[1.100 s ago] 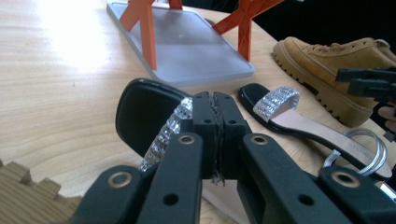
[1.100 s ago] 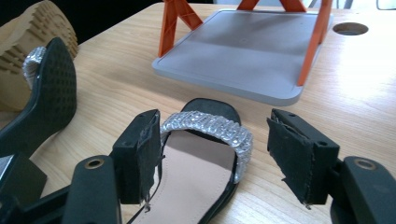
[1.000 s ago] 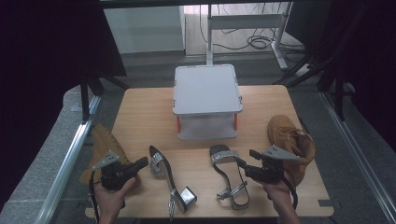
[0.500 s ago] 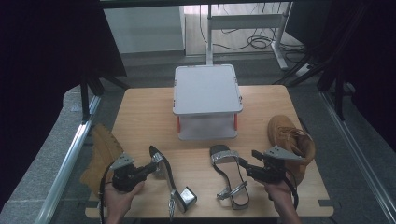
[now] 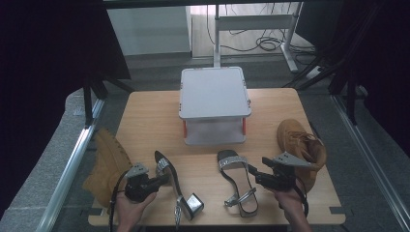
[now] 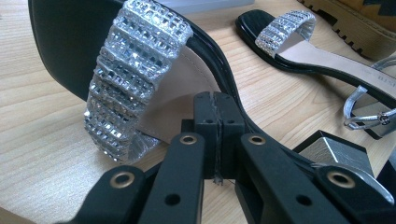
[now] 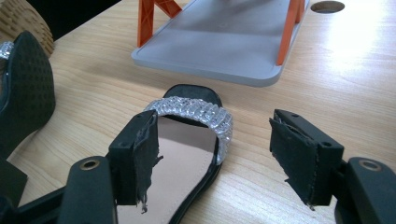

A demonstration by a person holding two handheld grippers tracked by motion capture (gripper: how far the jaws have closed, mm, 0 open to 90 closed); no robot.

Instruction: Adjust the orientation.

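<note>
Left gripper [image 5: 162, 180] has its jaws pressed fully together, pad against pad, nothing between them, with the tips resting at the edge of the left sandal [image 5: 170, 176]. That black block-heel sandal lies on its side at the front left of the worktop [image 5: 145, 121]. In the left gripper view its rhinestone strap [image 6: 135, 79] stands just ahead of the closed jaws and the insole edge curves past them. Right gripper [image 5: 261, 177] is spread wide and empty, its 2 pads framing the toe of the right sandal [image 5: 237, 181], which sits flat and upright near the middle front. Behind both sandals stands a grey 2-tier rack with orange posts [image 5: 214, 104]; 1 tan boot [image 5: 302, 147] lies at the right edge and another [image 5: 107, 166] at the left.

The step in hand looks like righting or gathering the pair. Closed jaws cannot lift the tipped sandal, so the left gripper would best open, slide 1 pad under the strap or either side of the sole's narrow waist, and close there, since the glossy sole may slip. The right gripper is well lined up: it should advance until the pads straddle the sole behind the strap, then close squarely before lifting, keeping the heel clear of the loose ankle buckle.
</note>
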